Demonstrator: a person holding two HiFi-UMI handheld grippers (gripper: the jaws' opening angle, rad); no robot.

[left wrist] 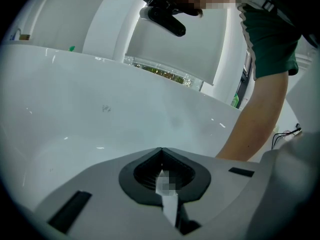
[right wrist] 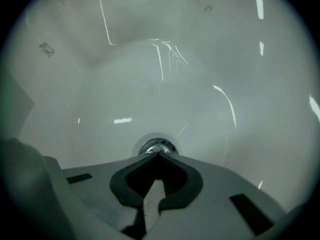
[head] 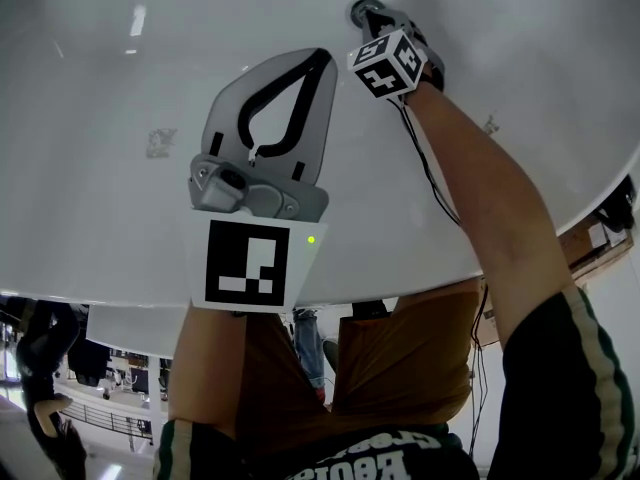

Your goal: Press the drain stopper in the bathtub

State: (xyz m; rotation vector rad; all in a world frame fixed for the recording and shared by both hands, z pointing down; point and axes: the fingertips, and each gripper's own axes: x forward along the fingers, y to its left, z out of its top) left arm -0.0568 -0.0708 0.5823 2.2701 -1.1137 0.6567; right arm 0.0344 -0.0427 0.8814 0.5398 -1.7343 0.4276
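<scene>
Right claw [right wrist: 158, 154] pressed together, tips at stopper [right wrist: 159, 146] on tub [right wrist: 150, 74] floor; I see left claw [left wrist: 161, 150] closed too, empty.

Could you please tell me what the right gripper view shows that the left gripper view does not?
Only the right gripper view shows the chrome drain stopper, just beyond the closed tips of the right gripper. Only the left gripper view shows the person's arm and the rim of the bathtub. Both show the white bathtub surface behind closed, empty jaws.
</scene>
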